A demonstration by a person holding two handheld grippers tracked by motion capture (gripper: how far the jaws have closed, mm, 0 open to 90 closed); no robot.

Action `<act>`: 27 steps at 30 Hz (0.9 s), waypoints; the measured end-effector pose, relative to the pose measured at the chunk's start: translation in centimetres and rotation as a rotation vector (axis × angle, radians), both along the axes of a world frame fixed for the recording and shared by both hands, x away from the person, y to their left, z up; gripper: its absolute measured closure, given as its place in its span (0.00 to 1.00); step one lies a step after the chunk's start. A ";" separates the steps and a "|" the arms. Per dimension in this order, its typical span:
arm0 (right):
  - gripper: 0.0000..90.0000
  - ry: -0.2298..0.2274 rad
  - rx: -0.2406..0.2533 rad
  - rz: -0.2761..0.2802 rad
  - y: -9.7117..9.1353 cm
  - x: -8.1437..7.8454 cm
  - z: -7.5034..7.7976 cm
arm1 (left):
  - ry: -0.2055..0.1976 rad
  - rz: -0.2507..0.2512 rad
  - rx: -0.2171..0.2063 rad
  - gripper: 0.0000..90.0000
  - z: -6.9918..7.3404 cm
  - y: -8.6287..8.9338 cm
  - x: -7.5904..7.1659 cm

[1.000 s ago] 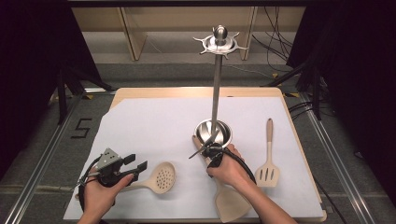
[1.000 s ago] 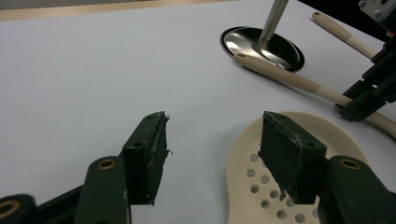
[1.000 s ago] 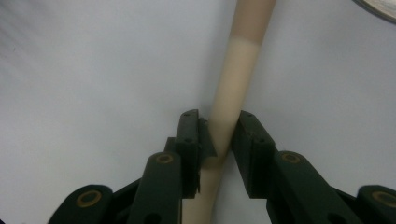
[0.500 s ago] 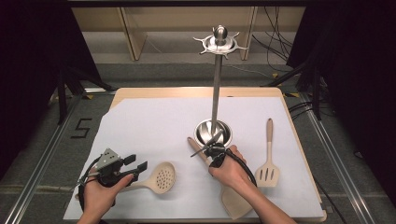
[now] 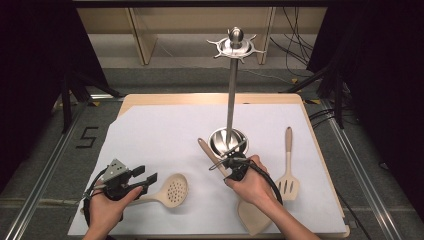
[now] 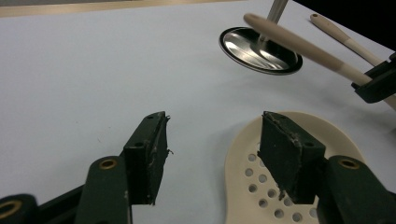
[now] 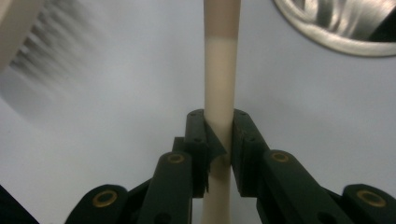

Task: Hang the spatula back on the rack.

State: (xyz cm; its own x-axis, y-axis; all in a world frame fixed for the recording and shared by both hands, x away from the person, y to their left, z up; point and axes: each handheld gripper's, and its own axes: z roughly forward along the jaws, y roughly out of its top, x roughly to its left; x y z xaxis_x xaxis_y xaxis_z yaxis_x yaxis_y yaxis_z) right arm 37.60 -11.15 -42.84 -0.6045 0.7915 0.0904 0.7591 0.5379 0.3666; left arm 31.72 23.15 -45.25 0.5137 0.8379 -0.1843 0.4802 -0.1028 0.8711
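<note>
Right gripper [image 7: 218, 154] tight on spatula handle [image 7: 220, 70] beside stand base [image 7: 336, 28]; left gripper [image 6: 212, 161] agape.

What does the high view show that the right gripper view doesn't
High view alone: the tall steel rack's pole and hooked crown, the slotted turner lying at the right of the white sheet, the perforated spoon by the open left gripper, and both of the person's hands.

Right gripper view alone: up close, the right gripper with its black pads pressed on both sides of the cream handle.

Both: the cream spatula gripped by its handle, the rack's shiny round base, and the white sheet.
</note>
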 end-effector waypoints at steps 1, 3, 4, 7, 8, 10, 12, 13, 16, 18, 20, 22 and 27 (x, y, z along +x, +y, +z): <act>0.88 0.000 0.000 0.000 0.0 0.0 0.0 | 0.000 0.000 0.000 0.46 0.0 0.0 0.0; 0.88 -0.043 0.062 0.006 -0.6 -0.4 0.7 | 0.000 -0.003 -0.003 0.45 0.0 0.0 0.0; 0.88 -0.055 0.078 0.000 -0.8 -0.6 0.9 | -0.002 -0.001 -0.004 0.45 0.0 0.0 0.0; 0.88 -0.121 0.131 -0.001 -1.6 -1.2 1.4 | 0.000 -0.002 -0.005 0.45 -0.1 0.0 0.0; 0.88 -0.134 0.141 0.004 -1.8 -1.3 1.5 | 0.000 -0.002 -0.005 0.45 -0.1 0.0 0.0; 0.88 -0.162 0.166 0.007 -2.3 -1.6 1.7 | 0.002 -0.003 -0.005 0.45 -0.1 0.0 0.0; 0.88 -0.171 0.175 0.008 -2.5 -1.7 1.8 | 0.002 -0.003 -0.008 0.45 -0.1 0.0 0.0; 0.88 -0.199 0.202 0.021 -3.1 -1.9 2.1 | 0.003 -0.005 -0.010 0.45 -0.1 0.0 0.0; 0.88 -0.245 0.254 0.011 -3.6 -2.4 2.2 | 0.004 -0.005 -0.010 0.45 -0.1 0.1 0.1; 0.88 -0.260 0.259 0.015 -3.8 -2.5 2.2 | 0.004 -0.005 -0.011 0.45 -0.1 0.1 0.1; 0.88 -0.249 0.318 -0.024 -4.3 -2.9 2.4 | 0.004 -0.004 -0.012 0.45 -0.1 0.1 0.0; 0.88 -0.295 0.323 0.004 -4.7 -2.7 2.3 | 0.003 -0.004 -0.011 0.45 -0.1 0.1 0.0; 0.88 -0.347 0.376 -0.026 -5.5 -3.5 2.8 | 0.005 -0.003 -0.013 0.45 -0.1 0.1 0.1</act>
